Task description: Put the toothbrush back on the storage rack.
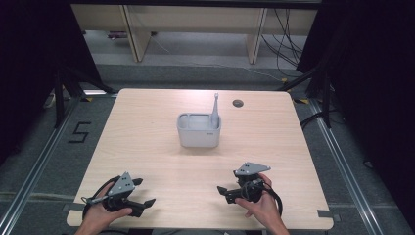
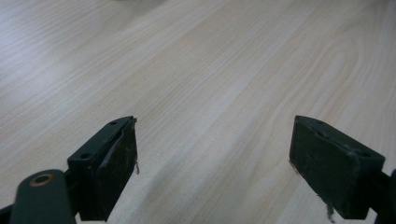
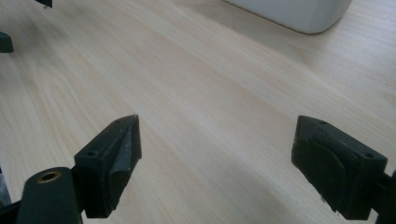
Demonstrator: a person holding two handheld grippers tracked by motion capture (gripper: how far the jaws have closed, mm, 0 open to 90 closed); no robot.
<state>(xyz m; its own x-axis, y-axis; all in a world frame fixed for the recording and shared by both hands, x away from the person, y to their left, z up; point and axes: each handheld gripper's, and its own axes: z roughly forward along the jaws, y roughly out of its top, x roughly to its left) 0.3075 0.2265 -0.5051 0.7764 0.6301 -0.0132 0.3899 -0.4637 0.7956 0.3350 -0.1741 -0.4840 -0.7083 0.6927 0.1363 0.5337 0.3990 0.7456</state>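
A grey rectangular holder [image 1: 198, 130] stands at the middle of the wooden table [image 1: 147, 127], with a grey toothbrush [image 1: 215, 110] upright in its right end. My left gripper [image 1: 143, 192] rests near the table's front left, held in a hand, jaws wide apart over bare wood [image 2: 215, 154]. My right gripper [image 1: 223, 191] sits near the front right, also hand-held, open and empty [image 3: 215, 158]. In the right gripper view the holder's white bottom corner [image 3: 299, 14] shows at the top edge. Both grippers are well short of the holder.
A small dark round hole [image 1: 238, 103] sits in the table's far right part. Black stands and cables flank the table on the floor, and a floor mark "5" [image 1: 79, 132] lies to the left. Wooden furniture legs stand beyond the far edge.
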